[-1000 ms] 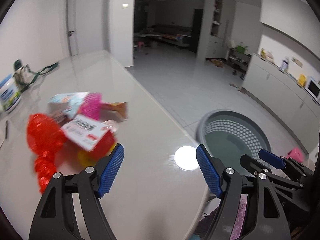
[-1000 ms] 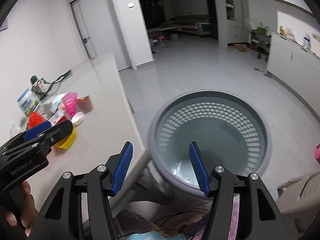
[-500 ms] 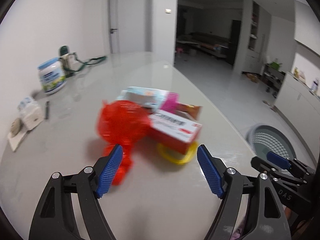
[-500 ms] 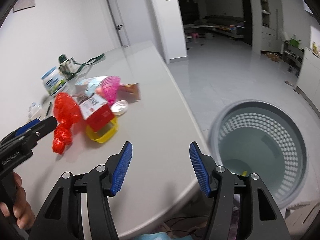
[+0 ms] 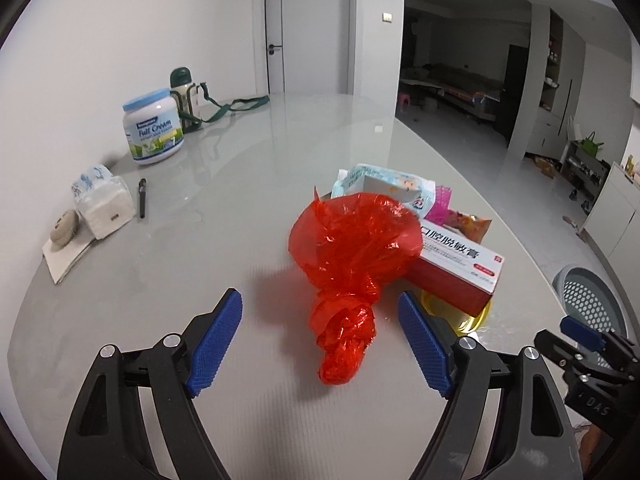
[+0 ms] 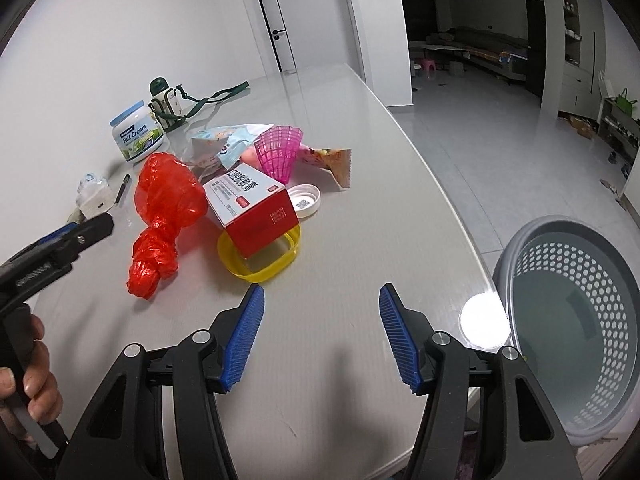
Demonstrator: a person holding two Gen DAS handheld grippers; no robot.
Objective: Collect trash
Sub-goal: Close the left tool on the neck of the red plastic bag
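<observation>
Left wrist view
Left gripper point(image 5: 320, 338): your jaws stand wide apart, holding nothing, low over the table point(image 5: 168, 280).
Red plastic bag point(image 5: 352, 256): it lies on the table with its knotted tail reaching into the gap between your 2 blue pads point(image 5: 216, 338); neither pad touches it.
Red-and-white box point(image 5: 460, 268): just right of the bag, touching it, resting on a yellow ring point(image 5: 476, 318).
Wrappers: a pale blue packet point(image 5: 396, 188), a pink mesh piece point(image 5: 440, 204) and an orange snack wrapper point(image 5: 468, 222) sit behind the bag and box.
Basket point(image 5: 592, 300): grey, perforated, down on the floor past the table's right edge.
Right gripper point(image 5: 580, 334): its blue tip shows at the lower right.
Far left of table: a Full Cream tub point(image 5: 153, 128), a green-capped bottle point(image 5: 184, 98), a tissue pack point(image 5: 104, 200) and a pen point(image 5: 142, 197), well apart from the trash.

Right wrist view
Right gripper point(image 6: 320, 336): your jaws are spread wide and hold nothing, above bare table point(image 6: 360, 208) near its edge.
Trash pile: red plastic bag point(image 6: 164, 208), red-and-white box point(image 6: 252, 208) on the yellow ring point(image 6: 256, 272), pink mesh piece point(image 6: 280, 150), a white cap point(image 6: 305, 200) and the orange snack wrapper point(image 6: 332, 162) lie ahead and to your left.
Basket point(image 6: 572, 320): close on your right, below table level.
Left gripper point(image 6: 80, 232): it points at the bag from the left; this view does not show how its jaws stand.
</observation>
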